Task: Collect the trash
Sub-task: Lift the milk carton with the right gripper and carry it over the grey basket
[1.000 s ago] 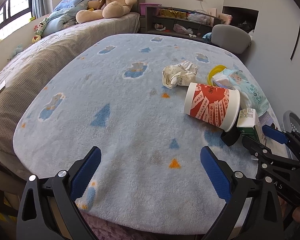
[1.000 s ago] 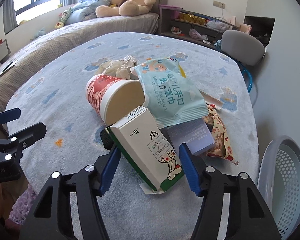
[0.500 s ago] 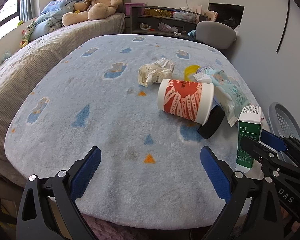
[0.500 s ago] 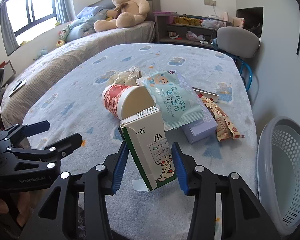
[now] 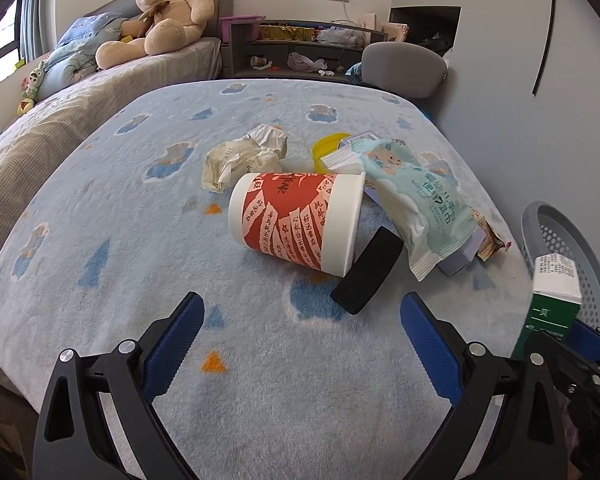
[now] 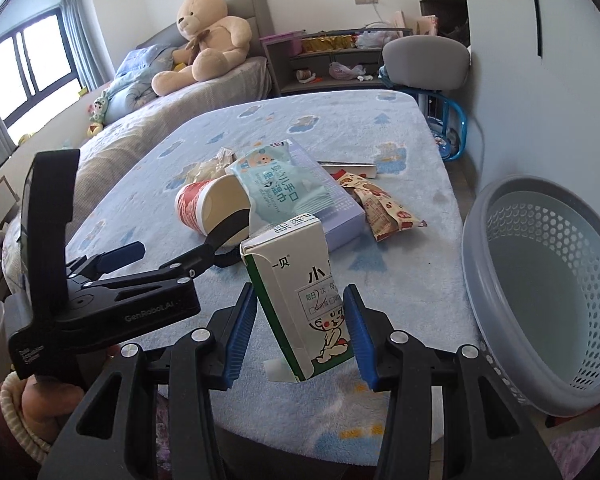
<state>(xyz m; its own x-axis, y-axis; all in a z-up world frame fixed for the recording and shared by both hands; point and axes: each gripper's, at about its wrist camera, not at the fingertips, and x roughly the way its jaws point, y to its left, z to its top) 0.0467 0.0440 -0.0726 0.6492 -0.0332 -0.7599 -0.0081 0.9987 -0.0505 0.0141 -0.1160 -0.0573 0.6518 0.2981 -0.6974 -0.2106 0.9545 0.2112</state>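
We have the green-and-white paper carton clamped in our right gripper; next we carry it rightward over the grey perforated plastic basket and release. Our left gripper gapes empty.

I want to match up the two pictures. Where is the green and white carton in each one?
Left wrist view: the carton is at the far right edge, in front of the grey basket.
Right wrist view: the carton is bottom centre, clamped between the right tongs.
Shared landmark: the red paper cup lying on its side.

Teddy bear on bed; grey chair beyond
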